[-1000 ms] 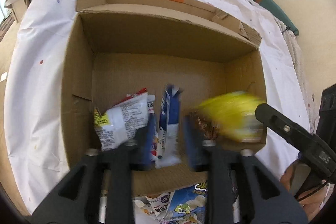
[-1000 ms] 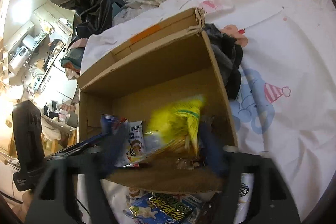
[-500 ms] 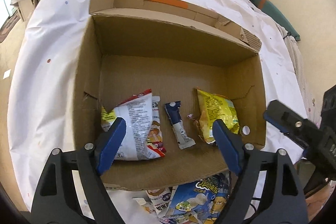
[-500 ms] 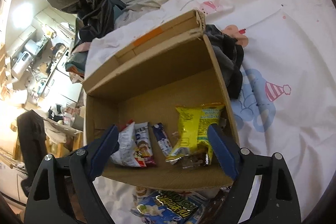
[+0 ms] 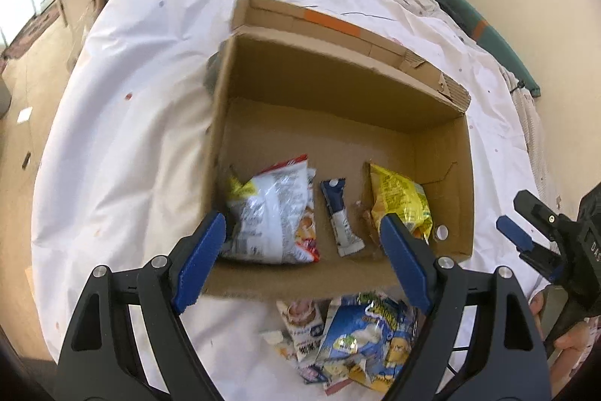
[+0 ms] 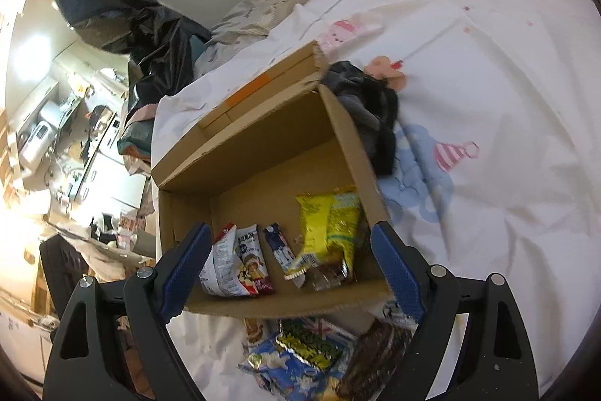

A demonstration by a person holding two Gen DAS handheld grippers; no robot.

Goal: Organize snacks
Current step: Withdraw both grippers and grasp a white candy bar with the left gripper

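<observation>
Cardboard box [image 5: 443, 171] beside dark clothing [image 6: 372, 115]

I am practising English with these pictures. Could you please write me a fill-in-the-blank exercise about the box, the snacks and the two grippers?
1. The yellow snack bag lies inside the cardboard ____.
2. Both the left gripper and the right gripper are empty and ____.
3. In the cardboard box, the small blue packet lies between the yellow snack bag and the ____ bag.
4. The pile of snacks not yet sorted lies on the white ____, in front of the box.

Missing words: box; open; white; sheet
</observation>
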